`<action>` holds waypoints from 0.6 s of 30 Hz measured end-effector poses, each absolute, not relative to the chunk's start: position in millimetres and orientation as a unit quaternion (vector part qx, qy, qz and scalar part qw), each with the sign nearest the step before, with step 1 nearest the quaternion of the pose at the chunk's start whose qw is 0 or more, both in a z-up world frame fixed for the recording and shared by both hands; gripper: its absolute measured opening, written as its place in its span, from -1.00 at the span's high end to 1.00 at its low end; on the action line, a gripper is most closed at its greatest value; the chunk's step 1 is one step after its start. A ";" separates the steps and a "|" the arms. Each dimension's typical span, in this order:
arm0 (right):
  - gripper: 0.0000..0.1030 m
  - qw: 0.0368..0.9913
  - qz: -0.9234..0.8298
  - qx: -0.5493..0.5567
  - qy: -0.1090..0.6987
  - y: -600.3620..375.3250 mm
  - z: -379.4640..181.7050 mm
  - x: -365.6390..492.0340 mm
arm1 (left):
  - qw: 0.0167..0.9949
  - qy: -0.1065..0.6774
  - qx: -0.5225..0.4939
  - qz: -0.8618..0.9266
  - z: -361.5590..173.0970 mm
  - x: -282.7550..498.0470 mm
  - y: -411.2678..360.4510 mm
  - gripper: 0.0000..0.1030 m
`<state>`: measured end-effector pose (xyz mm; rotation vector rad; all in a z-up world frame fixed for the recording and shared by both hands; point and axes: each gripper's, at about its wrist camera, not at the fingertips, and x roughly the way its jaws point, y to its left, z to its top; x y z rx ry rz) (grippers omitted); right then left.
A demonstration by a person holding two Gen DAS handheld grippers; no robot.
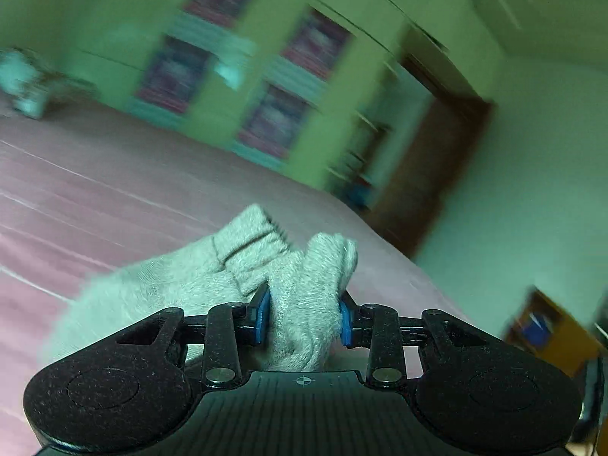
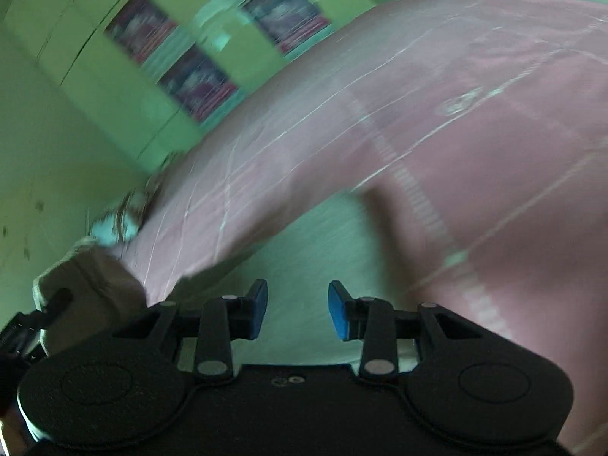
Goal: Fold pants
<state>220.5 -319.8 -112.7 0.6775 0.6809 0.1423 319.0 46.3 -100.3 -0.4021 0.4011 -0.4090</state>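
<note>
The pants (image 1: 247, 262) are light grey knit fabric with a dark seam, bunched up over the pink bed sheet (image 1: 95, 190). My left gripper (image 1: 304, 319) is shut on a thick fold of them, and the cloth fills the gap between its blue pads (image 1: 262, 315). In the right wrist view a pale, blurred stretch of the pants (image 2: 323, 235) lies on the pink sheet (image 2: 475, 152). My right gripper (image 2: 298, 313) hovers above that cloth, open, with nothing between its blue pads (image 2: 338, 315).
A green wardrobe with dark patterned panels (image 1: 266, 76) stands past the bed's far edge, with a brown door (image 1: 429, 174) to its right. A wooden piece of furniture (image 1: 551, 334) is at lower right. A white-teal object (image 2: 121, 216) sits at the bed's corner.
</note>
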 end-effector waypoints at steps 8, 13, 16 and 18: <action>0.41 0.871 0.026 0.386 0.302 -404.3 -125.3 200.9 | 0.934 0.233 -0.185 -0.198 -110.8 301.9 -25.8 -0.72; 0.41 0.857 0.083 0.399 0.316 -379.6 -137.6 209.3 | 0.950 0.239 -0.154 -0.129 -102.8 265.8 45.4 -0.72; 0.41 0.853 0.113 0.393 0.323 -348.9 -138.5 210.2 | 0.953 0.248 -0.157 -0.073 -109.1 238.1 86.4 -0.72; 0.41 0.852 0.121 0.392 0.325 -338.1 -136.1 210.0 | 0.952 0.258 -0.159 -0.043 -116.4 219.7 111.0 -0.72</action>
